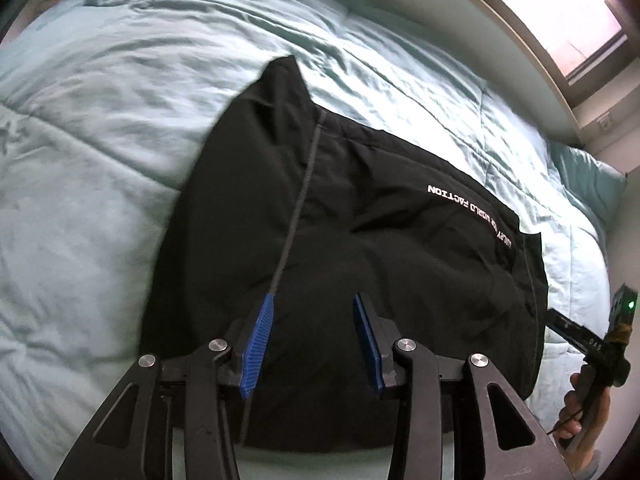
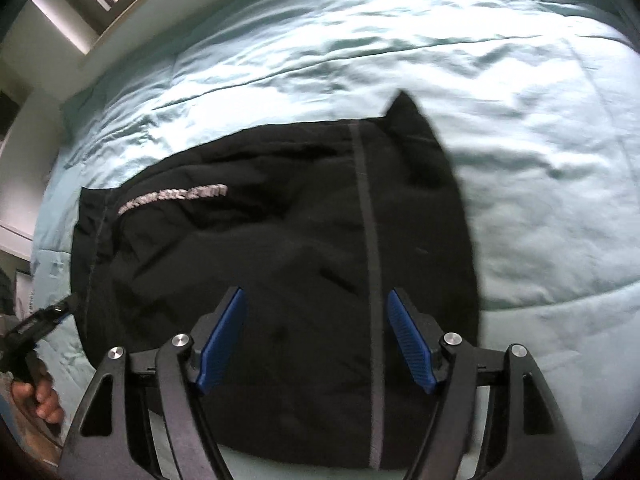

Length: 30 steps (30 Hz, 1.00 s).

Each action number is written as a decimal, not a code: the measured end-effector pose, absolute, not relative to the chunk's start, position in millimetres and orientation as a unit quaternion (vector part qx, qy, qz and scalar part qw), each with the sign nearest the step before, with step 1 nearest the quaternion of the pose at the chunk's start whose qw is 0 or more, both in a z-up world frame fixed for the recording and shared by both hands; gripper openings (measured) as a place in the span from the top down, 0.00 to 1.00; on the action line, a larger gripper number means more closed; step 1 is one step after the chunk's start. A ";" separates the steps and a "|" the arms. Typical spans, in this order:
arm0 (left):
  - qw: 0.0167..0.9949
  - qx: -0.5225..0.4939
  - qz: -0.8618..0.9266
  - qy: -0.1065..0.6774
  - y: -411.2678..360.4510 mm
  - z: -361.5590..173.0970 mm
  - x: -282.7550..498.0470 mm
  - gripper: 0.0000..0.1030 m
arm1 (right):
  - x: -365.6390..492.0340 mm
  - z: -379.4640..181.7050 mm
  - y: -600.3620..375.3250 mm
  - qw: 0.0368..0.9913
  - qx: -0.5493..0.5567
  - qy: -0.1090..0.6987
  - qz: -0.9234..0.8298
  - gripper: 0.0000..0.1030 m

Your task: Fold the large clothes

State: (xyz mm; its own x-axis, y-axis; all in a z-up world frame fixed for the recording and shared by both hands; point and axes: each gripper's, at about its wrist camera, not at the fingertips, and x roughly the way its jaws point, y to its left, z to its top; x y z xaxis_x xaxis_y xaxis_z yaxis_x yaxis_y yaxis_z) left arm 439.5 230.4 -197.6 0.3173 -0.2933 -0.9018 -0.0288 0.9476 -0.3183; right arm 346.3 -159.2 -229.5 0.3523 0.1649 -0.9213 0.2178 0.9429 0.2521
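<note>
left wrist view: the left gripper [image 1: 310, 300] hangs over a black jacket [image 1: 360, 240] lying on a pale green quilt [image 1: 100, 120], its jaws apart and empty. right wrist view: the right gripper [image 2: 316, 296] hangs over the same jacket [image 2: 280, 240], its jaws spread wider, nothing held.

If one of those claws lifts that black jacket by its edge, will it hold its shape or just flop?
Probably flop: the black jacket lies in soft creases on the quilt. It looks puffy, so likely light for its bulk. Its smooth fabric may slip between the pads.
</note>
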 end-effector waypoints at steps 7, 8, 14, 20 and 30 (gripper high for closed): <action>0.803 -0.154 -0.078 0.570 263.6 -180.1 422.1 0.59 | 308.2 -212.9 -187.1 0.807 0.172 0.563 -0.041 0.27; 0.804 -0.159 -0.081 0.568 268.8 -177.8 420.4 0.59 | 305.3 -212.7 -189.2 0.807 0.172 0.564 -0.043 0.27; 0.807 -0.160 -0.065 0.564 286.6 -175.9 424.2 0.49 | 299.0 -216.6 -202.1 0.804 0.176 0.566 -0.057 0.27; 0.799 -0.160 -0.075 0.574 293.3 -183.7 447.8 0.36 | 306.2 -221.8 -208.7 0.800 0.181 0.568 -0.064 0.27; 0.741 -0.191 -0.143 0.627 299.7 -243.4 501.2 0.36 | 333.4 -250.1 -228.2 0.788 0.216 0.575 -0.049 0.24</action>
State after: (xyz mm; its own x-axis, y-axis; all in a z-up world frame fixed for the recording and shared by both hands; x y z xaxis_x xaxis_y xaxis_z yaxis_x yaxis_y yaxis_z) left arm 501.2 299.7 -243.4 0.1721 -0.4522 -0.8751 -0.0279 0.8858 -0.4632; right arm 333.4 -228.2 -250.1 0.3339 0.1714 -0.9269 0.3252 0.9020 0.2840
